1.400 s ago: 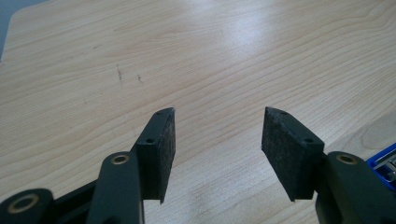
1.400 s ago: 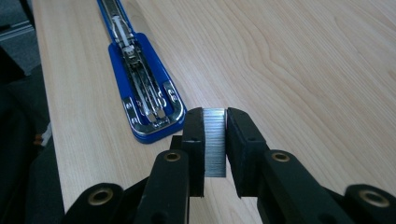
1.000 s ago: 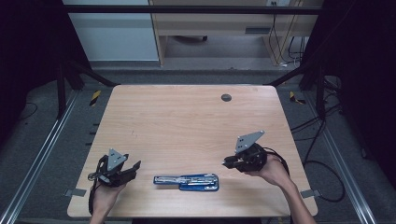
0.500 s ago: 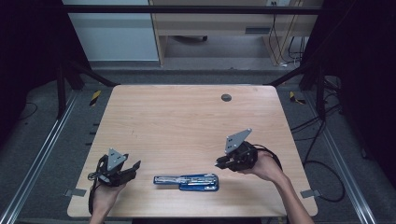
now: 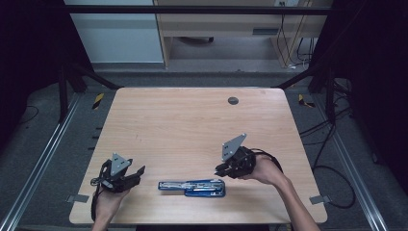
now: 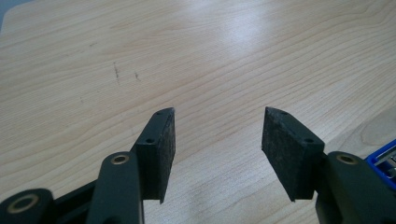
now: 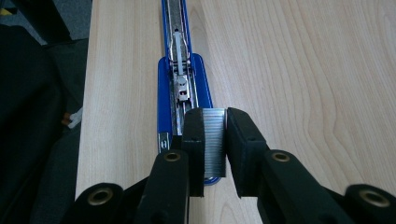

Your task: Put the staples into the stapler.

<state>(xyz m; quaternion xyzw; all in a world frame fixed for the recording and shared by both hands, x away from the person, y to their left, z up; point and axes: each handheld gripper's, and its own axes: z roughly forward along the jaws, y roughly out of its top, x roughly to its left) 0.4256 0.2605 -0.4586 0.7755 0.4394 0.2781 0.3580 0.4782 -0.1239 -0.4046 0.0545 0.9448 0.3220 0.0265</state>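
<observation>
Between the right gripper (image 7: 215, 140) fingers sits a clamped staple strip (image 7: 215, 142), above the open stapler (image 7: 180, 88); left gripper (image 6: 217, 140) fingers gape empty

Dim overall in high view; surroundings nearly black, table (image 5: 192, 130) evenly lit from above, soft shadows only. Pic slightly soft, low-res. Left gripper view: bright glare patch on wood top-centre, near jaws a bit blurred. Right gripper view: sharp mid-frame, staple strip (image 7: 215, 140) shiny, left edge dark.
</observation>
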